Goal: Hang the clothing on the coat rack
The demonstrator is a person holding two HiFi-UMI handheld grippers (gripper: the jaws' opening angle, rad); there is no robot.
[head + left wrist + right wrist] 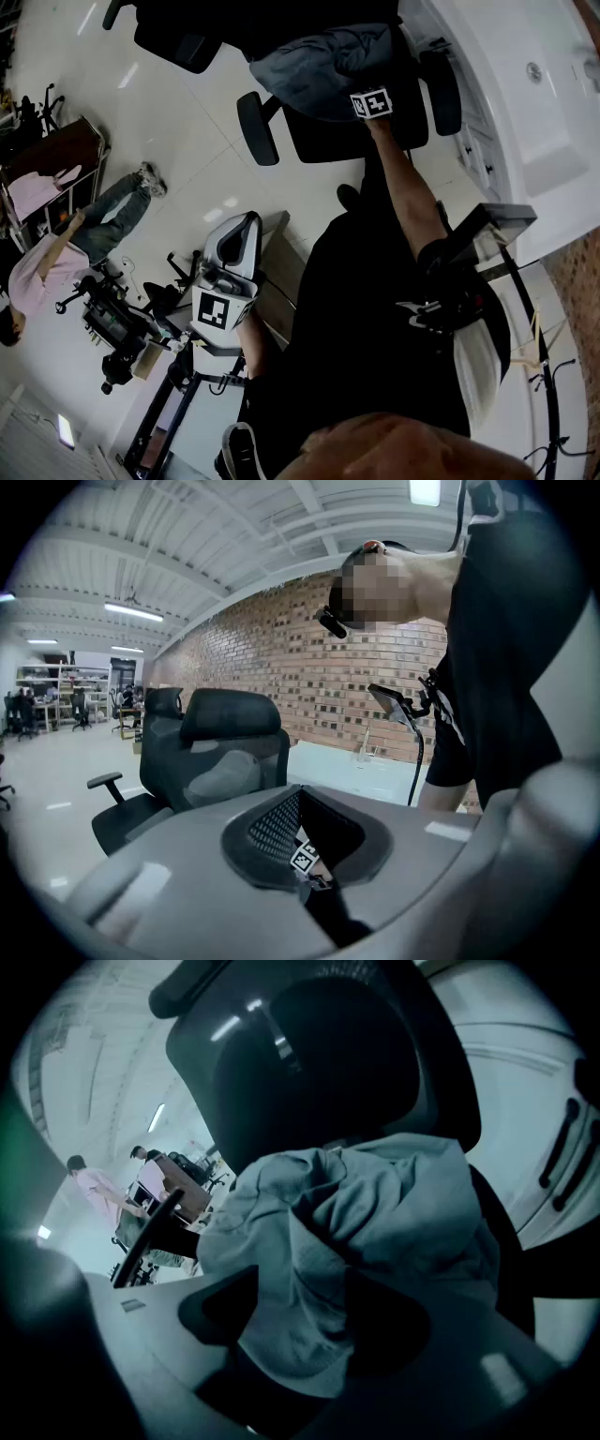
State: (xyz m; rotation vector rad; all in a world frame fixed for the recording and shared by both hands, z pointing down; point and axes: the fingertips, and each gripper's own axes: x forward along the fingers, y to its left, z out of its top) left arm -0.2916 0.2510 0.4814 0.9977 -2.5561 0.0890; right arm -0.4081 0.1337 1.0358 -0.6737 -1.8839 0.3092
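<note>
The black office chair (323,141) carries the grey clothing (375,1204) heaped at the back edge of its seat, well apart from the thin black stand (549,403) I take for the coat rack. The right tool (298,1326) gapes wide with a loose fold lying between its jaws, not yet pinched; the left tool (228,277) is clenched on nothing, away from the chair. Closing on that one outer fold risks the rest unrolling and snagging an armrest (255,127) on the lift.

Two grippers (246,225) (367,89), one garment (314,66), two bystanders (84,1183) (141,1154).
</note>
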